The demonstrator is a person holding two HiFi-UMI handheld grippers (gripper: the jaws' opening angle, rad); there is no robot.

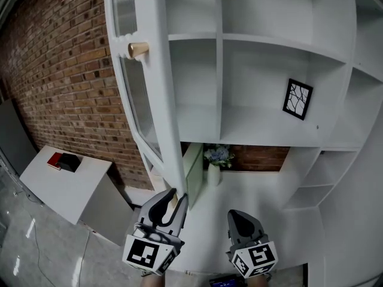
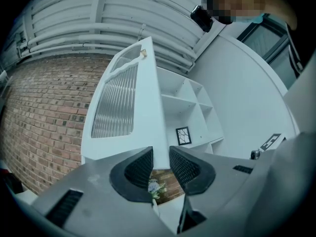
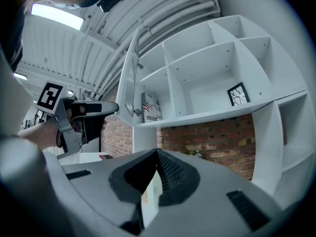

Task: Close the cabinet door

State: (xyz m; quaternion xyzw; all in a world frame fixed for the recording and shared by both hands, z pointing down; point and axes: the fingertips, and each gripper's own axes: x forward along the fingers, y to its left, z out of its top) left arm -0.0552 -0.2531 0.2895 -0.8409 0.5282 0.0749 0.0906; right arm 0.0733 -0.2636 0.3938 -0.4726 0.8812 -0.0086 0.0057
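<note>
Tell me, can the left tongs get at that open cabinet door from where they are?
Probably yes. The left tongs are open at the lower corner of the cabinet door, its edge lined up with their gap, and nothing stands between.

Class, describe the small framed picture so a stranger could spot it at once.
Find the big white shelf unit with the open door. In its wide bay just above the brick recess stands the framed picture. It alone is dark there: a black frame around black branching lines on white.
</note>
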